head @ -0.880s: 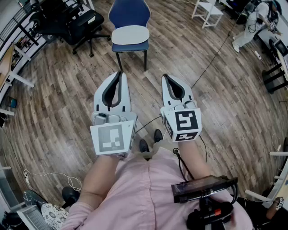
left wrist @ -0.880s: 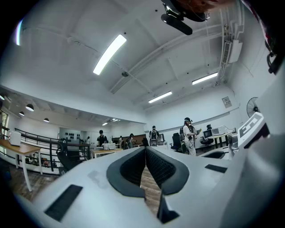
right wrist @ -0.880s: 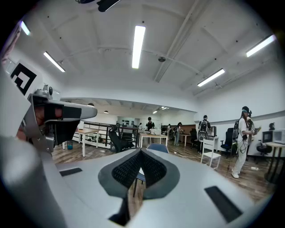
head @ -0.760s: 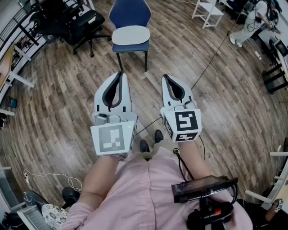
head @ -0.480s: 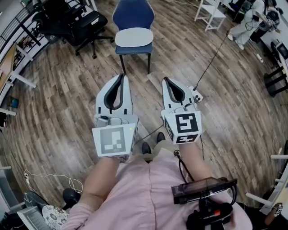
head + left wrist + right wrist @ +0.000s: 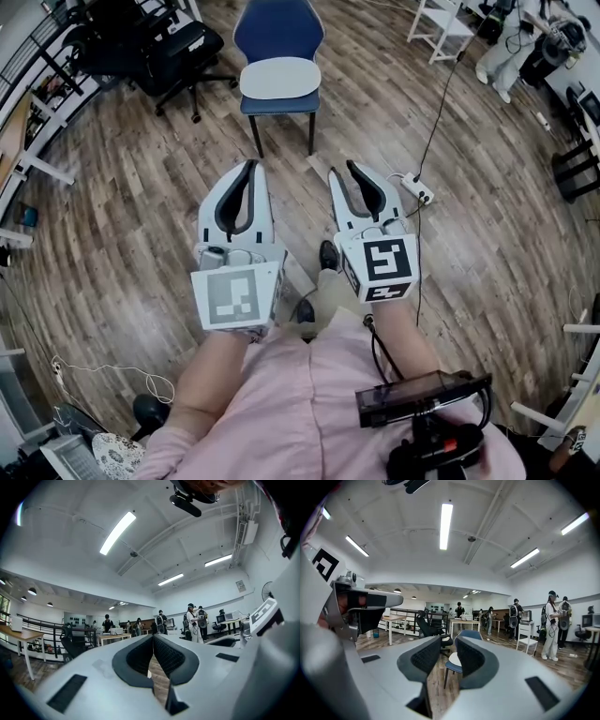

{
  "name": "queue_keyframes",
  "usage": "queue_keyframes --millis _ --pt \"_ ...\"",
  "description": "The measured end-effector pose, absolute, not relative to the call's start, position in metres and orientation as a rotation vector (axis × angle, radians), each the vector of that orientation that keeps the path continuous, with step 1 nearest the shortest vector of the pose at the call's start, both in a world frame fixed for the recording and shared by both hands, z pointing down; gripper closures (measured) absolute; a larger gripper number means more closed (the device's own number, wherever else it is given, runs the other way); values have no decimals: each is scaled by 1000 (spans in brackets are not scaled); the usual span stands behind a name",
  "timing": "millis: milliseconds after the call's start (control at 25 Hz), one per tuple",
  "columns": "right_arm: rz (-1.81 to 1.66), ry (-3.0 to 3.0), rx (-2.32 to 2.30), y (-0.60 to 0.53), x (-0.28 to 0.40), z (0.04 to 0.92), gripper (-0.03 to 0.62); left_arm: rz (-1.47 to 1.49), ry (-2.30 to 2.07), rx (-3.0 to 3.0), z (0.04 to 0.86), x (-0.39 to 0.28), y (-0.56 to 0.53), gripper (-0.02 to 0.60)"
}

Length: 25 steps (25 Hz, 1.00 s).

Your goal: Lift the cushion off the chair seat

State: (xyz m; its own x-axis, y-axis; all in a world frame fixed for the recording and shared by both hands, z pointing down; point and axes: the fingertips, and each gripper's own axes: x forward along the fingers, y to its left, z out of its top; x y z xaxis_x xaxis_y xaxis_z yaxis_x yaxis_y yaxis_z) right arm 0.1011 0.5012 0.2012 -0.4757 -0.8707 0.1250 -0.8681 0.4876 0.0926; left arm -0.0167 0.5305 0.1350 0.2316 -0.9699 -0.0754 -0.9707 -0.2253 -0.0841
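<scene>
Your left tongs (image 6: 249, 165) are closed, the dark pads meeting at their tips with nothing held between them. Your right tongs (image 6: 341, 169) stand open, a clear gap between the two pads, and they grip nothing.

The cushion (image 6: 279, 78), a pale oval pad, lies flat on the seat of the blue chair (image 6: 278, 28) and covers most of it, with a strip of blue seat showing along the chair's near edge. Both tongs hang over the wooden floor (image 6: 122, 216), well short of the chair on your side and apart from it. The left pair lines up roughly with the chair's near left leg, and the right pair sits a little to the right of the chair. In the right gripper view, the chair and its cushion show through the gap between the open pads.

A black office chair (image 6: 178, 42) stands just left of the blue chair. A white power strip (image 6: 417, 190) lies on the floor to the chair's near right, a dark cable running from it.
</scene>
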Motion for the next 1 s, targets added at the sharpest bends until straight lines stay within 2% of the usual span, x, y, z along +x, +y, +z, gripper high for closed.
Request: queue_keyframes --millis 40,80,400,1000 --pt "-19 -2577 1507 495 100 203 461 7 1883 -2377 137 -17 525 568" --pt "-16 -2579 1504 489 99 205 450 13 1884 -2382 138 -17 518 568" --pt "0 -2547 1516 412 98 222 451 -13 1901 -2390 155 -22 442 568" --pt "65 -2585 1432 193 108 240 470 -126 1972 -2334 169 -12 234 568"
